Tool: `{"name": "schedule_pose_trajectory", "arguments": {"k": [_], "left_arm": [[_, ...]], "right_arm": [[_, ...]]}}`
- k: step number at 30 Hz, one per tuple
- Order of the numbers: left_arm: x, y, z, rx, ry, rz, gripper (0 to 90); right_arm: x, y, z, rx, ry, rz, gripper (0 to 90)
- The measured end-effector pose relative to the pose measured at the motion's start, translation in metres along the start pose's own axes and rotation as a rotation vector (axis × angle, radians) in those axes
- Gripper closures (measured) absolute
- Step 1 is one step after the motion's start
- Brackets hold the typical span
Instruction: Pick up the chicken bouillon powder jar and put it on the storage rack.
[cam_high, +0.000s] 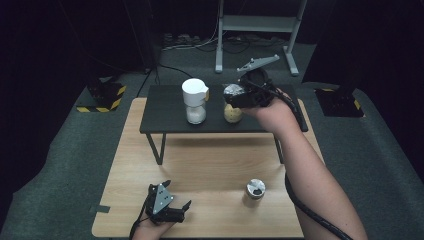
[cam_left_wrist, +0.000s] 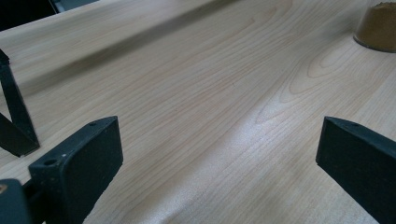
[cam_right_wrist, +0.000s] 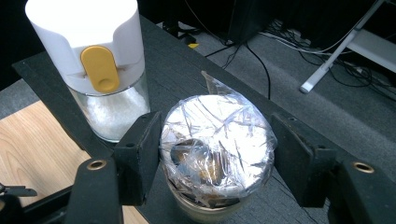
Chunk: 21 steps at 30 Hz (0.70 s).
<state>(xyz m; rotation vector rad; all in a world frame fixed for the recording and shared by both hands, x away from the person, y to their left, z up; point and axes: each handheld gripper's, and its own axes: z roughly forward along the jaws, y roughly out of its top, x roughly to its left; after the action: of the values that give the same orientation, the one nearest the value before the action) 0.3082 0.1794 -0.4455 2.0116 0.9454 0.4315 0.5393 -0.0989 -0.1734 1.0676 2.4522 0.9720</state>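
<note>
The right gripper (cam_right_wrist: 215, 163) straddles the wrapped jar (cam_right_wrist: 215, 149) on the black shelf (cam_right_wrist: 187, 70), just beside the white dispenser (cam_right_wrist: 93, 60); close squarely below the film. The left gripper (cam_high: 167, 207) rests open.

The jar (cam_right_wrist: 215, 154) I'm reaching around stands upright on the black shelf (cam_right_wrist: 187, 70), its mouth sealed with crinkled clear film, pale powder inside, just beside the white-capped shaker (cam_right_wrist: 95, 65).
</note>
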Motion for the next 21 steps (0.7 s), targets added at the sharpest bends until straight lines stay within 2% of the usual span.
{"name": "schedule_pose_trajectory", "arguments": {"k": [21], "left_arm": [[-0.0003,0.0,0.0,0.0,0.0,0.004,0.8]], "right_arm": [[-0.0046,-0.0041,-0.0007,-0.02,0.016,0.013,36.0]]}}
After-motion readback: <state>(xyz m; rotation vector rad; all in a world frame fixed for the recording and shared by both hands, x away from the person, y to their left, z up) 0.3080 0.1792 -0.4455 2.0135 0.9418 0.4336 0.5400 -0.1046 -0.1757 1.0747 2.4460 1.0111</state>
